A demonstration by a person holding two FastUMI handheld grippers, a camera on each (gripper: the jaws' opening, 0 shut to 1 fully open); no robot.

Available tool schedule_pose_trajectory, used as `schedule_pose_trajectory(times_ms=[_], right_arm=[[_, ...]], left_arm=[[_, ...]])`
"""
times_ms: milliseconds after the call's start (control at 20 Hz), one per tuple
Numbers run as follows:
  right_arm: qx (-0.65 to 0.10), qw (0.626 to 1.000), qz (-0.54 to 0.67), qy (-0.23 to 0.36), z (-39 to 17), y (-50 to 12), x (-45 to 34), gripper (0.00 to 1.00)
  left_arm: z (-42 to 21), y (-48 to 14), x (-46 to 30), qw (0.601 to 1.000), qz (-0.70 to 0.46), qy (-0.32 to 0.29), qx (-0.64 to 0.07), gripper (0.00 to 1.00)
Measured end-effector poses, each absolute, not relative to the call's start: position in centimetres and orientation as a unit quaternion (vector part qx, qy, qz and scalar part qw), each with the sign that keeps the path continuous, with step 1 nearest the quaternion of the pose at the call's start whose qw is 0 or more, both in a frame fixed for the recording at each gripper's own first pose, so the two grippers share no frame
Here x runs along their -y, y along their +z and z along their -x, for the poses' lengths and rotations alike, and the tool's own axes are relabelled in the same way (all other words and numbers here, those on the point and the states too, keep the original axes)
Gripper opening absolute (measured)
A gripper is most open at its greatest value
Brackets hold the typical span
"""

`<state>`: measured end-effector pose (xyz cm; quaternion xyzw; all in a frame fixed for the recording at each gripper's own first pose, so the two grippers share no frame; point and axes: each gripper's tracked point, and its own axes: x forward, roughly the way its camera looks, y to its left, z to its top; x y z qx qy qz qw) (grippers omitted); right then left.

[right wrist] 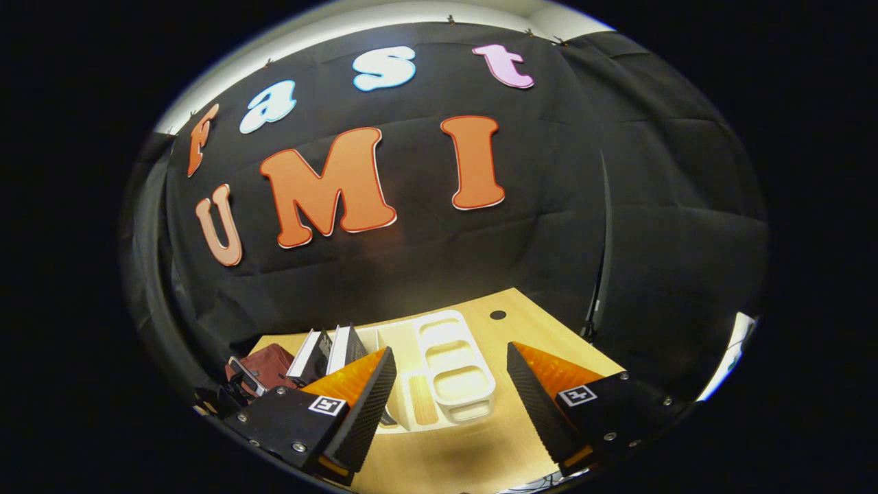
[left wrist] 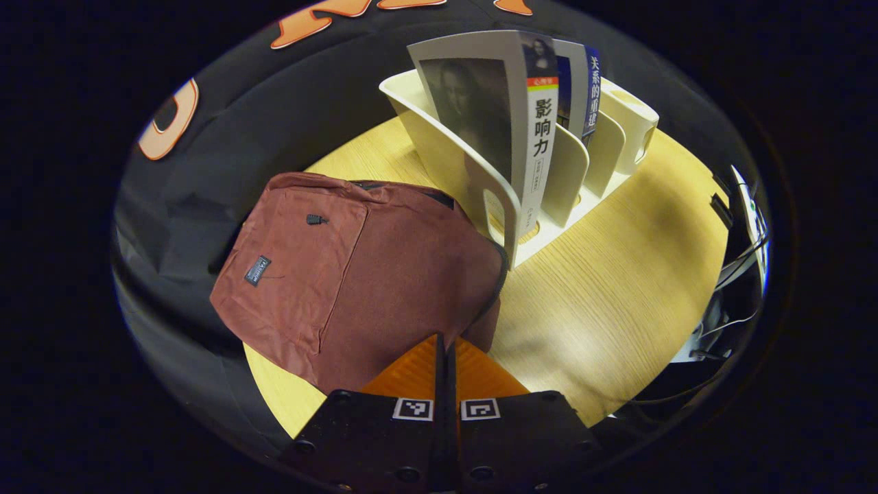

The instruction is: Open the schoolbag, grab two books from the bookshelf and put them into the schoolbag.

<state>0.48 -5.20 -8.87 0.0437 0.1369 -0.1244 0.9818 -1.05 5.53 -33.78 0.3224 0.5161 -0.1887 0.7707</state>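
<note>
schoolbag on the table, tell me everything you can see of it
The dark red fabric schoolbag lies flat on the light wooden table, left of the cream plastic bookshelf and touching its base. It has a stitched front pocket with a small black zipper pull and a small dark label. A dark zipper line runs along its top edge; whether it is open cannot be told. The left claw hangs shut over its near end.

The schoolbag [left wrist: 357, 274] is dark red with a small black tag. Right beside it, the bookshelf [left wrist: 549, 178] is cream white. In the bookshelf, one book [left wrist: 494, 123] is grey and white with a dark picture. Another book [left wrist: 591, 89] behind it is blue. Under the bookshelf, the table [left wrist: 617, 288] is light yellow wood with thin lines.
</note>
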Motion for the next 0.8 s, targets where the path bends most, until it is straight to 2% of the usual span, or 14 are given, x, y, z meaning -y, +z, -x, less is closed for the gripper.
schedule_pose_trajectory(times_ms=[150,350,450,500,800], right_arm=[[-0.127,0.975,-0.081,-0.164,0.8,-9.6,2.7,0.97],[-0.134,0.964,-0.108,-0.203,2.2,-11.2,0.0,0.96],[-0.141,0.96,-0.128,-0.205,2.7,-11.3,-1.5,1.0],[-0.142,0.959,-0.135,-0.204,2.8,-11.3,-2.2,0.97],[-0.196,0.952,-0.117,-0.202,3.2,-12.4,-3.7,0.97]], left_arm=[[1.2,-32.7,-5.7,0.743,-0.304,-0.225,-0.552,0.01],[0.9,-31.3,-6.3,0.714,-0.296,-0.285,-0.567,0.01],[0.5,-29.9,-6.6,0.702,-0.305,-0.304,-0.567,0.01],[0.2,-29.2,-6.6,0.698,-0.311,-0.316,-0.563,0.01],[-2.6,-24.6,-7.3,0.699,-0.331,-0.34,-0.536,0.01]])
